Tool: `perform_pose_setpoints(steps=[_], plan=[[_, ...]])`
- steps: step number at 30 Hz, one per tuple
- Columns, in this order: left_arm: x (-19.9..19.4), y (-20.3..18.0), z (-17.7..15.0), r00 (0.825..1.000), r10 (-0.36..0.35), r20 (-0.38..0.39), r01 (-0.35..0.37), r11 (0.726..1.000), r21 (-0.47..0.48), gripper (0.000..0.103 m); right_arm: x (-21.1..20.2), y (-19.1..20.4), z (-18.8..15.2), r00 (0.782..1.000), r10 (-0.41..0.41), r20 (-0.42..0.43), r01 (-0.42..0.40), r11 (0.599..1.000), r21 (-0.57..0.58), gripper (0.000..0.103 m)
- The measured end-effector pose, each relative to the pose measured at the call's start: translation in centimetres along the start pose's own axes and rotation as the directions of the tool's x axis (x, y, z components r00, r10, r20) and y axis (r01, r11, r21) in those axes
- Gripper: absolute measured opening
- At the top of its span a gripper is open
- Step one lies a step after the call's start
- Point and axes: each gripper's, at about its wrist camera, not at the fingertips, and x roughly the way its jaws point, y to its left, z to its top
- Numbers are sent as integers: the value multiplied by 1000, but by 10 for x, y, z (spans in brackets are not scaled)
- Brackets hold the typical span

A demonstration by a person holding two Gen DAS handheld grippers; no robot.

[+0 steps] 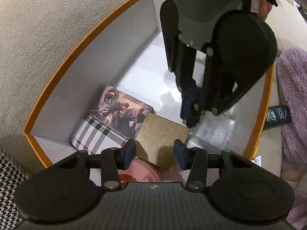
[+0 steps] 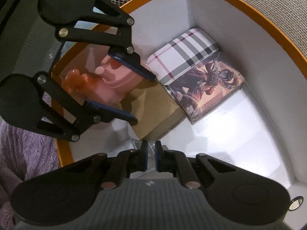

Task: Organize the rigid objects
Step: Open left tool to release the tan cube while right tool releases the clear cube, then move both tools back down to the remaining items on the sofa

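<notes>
A shallow cardboard box with orange rim and white inside (image 1: 57, 71) lies on a grey woven fabric surface (image 1: 38, 28), and both grippers reach into it. In one corner of the box lies a rounded flat case with a white, grey and black check pattern (image 1: 96, 134). An illustrated flat box showing a drawn figure (image 1: 122, 105) overlaps the case's edge towards the middle of the box. A tan cardboard cube (image 1: 161, 134) stands touching the illustrated box, and a pink plastic piece with a translucent orange part (image 2: 107, 80) sits just beside the cube, against the box wall.

The left gripper (image 1: 155, 154) hovers over the cube with its blue-padded fingers spread apart, one on each side of the cube's near edge; I cannot tell whether they touch it. The right gripper (image 2: 151, 156) has its fingers drawn close around a clear plastic item (image 1: 213, 128), which rests on the box floor just beside the cube, near the box's long wall opposite the check case.

Outside the box, beyond that wall, lie a lilac fluffy fabric (image 1: 291, 99) and a dark bottle with a green and white label (image 1: 276, 117). A black-and-white houndstooth cloth (image 1: 7, 172) lies past the corner nearest the check case.
</notes>
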Motion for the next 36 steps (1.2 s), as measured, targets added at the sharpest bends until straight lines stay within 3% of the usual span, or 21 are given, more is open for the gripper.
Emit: perform_pose_setpoints(steps=[3,8,16,25,30,36], plan=[[2,2,-1,1000,0,21,1,1000,-16,55,-13,-4,-6,999,-45,-2,45,999,24,10],[-13,11,-7,997,-27,74,36,992,-117,55,-13,-11,-24,990,-97,-103,99,995,20,10],[-31,24,-15,995,20,93,3,971,-241,55,9,4,-25,996,-14,-86,18,999,51,9],[-33,26,-22,995,24,94,1,965,-260,55,23,14,-14,999,30,-39,-27,996,82,9],[-36,25,-23,994,35,104,-7,966,-259,55,15,13,-14,998,-35,-61,39,997,61,10],[-37,34,-27,992,67,107,-30,949,-312,55,-2,1,-11,991,-133,-4,133,989,67,9]])
